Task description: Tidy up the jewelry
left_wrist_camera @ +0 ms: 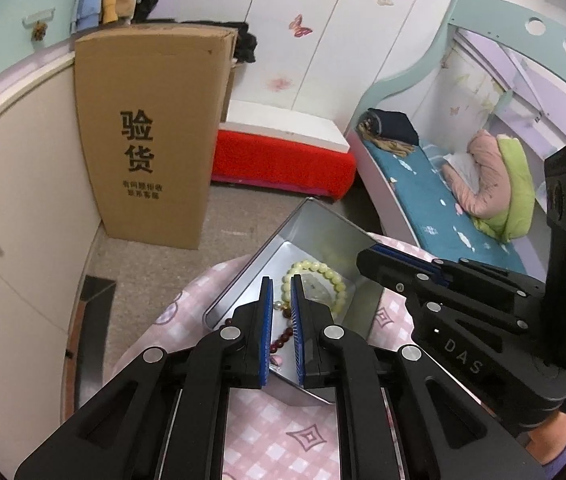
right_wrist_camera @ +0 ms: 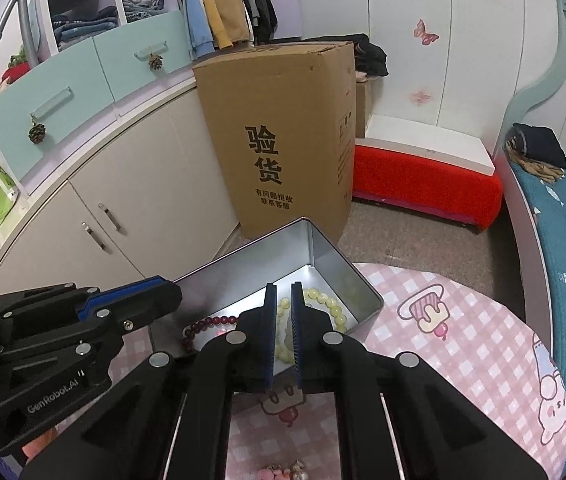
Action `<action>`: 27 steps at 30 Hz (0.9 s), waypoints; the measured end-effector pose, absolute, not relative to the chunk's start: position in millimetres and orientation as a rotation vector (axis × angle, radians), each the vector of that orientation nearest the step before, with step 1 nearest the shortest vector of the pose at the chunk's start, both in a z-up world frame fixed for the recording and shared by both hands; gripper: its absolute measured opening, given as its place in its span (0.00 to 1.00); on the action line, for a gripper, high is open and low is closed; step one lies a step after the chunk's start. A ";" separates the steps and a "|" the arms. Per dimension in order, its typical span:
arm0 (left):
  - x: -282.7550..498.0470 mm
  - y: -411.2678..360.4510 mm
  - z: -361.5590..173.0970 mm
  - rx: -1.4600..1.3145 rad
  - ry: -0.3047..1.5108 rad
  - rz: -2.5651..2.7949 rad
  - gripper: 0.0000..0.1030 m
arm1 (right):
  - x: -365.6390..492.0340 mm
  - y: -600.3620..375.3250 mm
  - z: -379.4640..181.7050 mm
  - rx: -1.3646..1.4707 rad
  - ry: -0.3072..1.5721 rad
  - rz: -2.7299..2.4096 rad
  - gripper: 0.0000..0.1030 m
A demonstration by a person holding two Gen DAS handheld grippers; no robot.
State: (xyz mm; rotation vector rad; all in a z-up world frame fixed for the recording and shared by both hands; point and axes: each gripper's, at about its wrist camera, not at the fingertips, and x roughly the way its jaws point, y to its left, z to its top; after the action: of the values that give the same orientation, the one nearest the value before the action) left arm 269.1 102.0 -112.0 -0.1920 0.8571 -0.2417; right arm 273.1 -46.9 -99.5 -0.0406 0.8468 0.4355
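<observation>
I see my left tongs (left_wrist_camera: 281,300) and right tongs (right_wrist_camera: 283,304) both clenched on nothing over the open metal tin (right_wrist_camera: 325,258) on the pink checked bench (right_wrist_camera: 463,340), where the yellow bead bracelet (left_wrist_camera: 333,280) and dark red bead bracelet (right_wrist_camera: 203,326) lie inside.

bedroom. white wardrobe doors (right_wrist_camera: 423,40) with butterfly stickers, tall cardboard box (right_wrist_camera: 283,140) on grey floor (right_wrist_camera: 403,240), cream cabinets (right_wrist_camera: 123,184) with mint drawers (right_wrist_camera: 83,76) left, red-skirted bench (right_wrist_camera: 427,176), teal-framed bunk bed (left_wrist_camera: 443,184) right, hanging clothes (right_wrist_camera: 227,0).
</observation>
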 end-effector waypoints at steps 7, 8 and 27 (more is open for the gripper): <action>234.2 88.9 -85.1 -0.144 0.728 -0.191 0.73 | 241.4 -82.5 -77.1 -0.034 0.800 0.409 0.15; 226.5 84.2 -81.4 -0.120 0.712 -0.192 0.73 | 235.6 -89.9 -75.1 -0.037 0.793 0.401 0.23; 134.2 20.8 -99.9 0.006 0.688 -0.185 0.75 | 137.8 -202.1 -93.3 0.053 0.780 0.252 0.45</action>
State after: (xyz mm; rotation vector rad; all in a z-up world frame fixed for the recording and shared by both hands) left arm 134.2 20.8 -99.9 0.0058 0.6878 -0.1848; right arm 137.8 -202.1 -93.3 0.0529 0.7800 0.2523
